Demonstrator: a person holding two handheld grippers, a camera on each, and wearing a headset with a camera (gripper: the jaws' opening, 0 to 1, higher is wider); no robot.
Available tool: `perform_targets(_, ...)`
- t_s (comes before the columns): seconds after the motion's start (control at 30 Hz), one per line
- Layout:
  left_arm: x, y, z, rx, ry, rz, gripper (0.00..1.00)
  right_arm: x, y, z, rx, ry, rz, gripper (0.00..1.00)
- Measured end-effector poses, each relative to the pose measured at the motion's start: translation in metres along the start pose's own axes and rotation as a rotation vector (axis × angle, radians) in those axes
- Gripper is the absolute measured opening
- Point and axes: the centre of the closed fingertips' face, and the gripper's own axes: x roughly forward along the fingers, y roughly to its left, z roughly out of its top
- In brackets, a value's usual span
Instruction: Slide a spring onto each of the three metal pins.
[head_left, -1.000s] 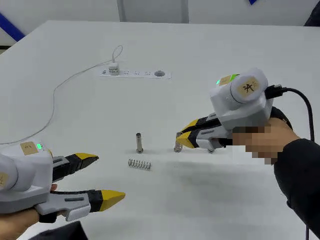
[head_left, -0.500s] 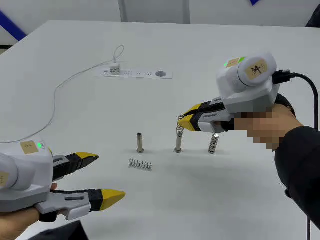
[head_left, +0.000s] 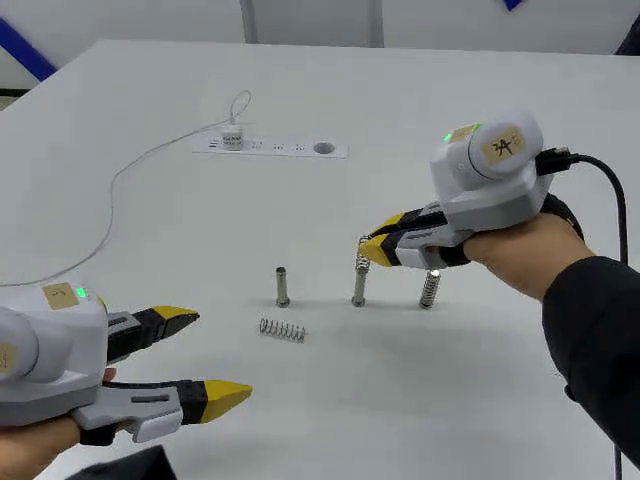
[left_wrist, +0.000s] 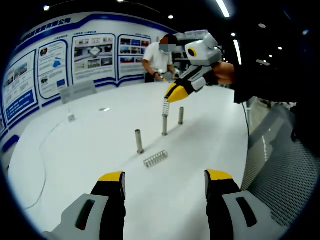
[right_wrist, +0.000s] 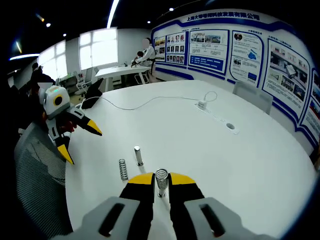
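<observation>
The right gripper (head_left: 368, 250) is pinching a spring (head_left: 362, 264) between its almost closed jaws, and the spring's lower end is sitting on the top of the middle pin (head_left: 359, 290). The right pin (head_left: 433, 273) is carrying a fitted spring (head_left: 429, 291). The left pin (head_left: 282, 286) is standing bare, and a loose spring (head_left: 281, 329) is lying on the table (head_left: 450, 400) just beside it. The left gripper (head_left: 220, 355) (jaws wide apart, nothing in them) is hovering well apart from the pins.

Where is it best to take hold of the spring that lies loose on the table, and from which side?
Grip the loose spring near one end, across its coils, coming from above with one jaw on each long side. It lies flat on its side on the table, and this probably leaves the other end free for the bare pin.
</observation>
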Motion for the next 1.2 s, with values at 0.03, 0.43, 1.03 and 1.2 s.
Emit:
perform_targets(0.03,0.000,0.000,0.000,0.000,0.000,0.000,0.66,0.001,0.000,-0.002,0.000,0.005,0.001,0.12)
perform_targets(0.43,0.000,0.000,0.000,-0.001,0.001,-0.002,0.66,0.018,-0.001,-0.019,0.019,0.052,0.012,0.12)
perform_targets(1.03,0.000,0.000,0.000,-0.005,-0.002,0.000,0.66,0.036,-0.004,-0.047,0.049,0.117,0.015,0.12)
perform_targets(1.2,-0.001,0.000,0.001,-0.005,-0.003,0.002,0.66,0.034,-0.004,-0.050,0.051,0.124,0.012,0.12)
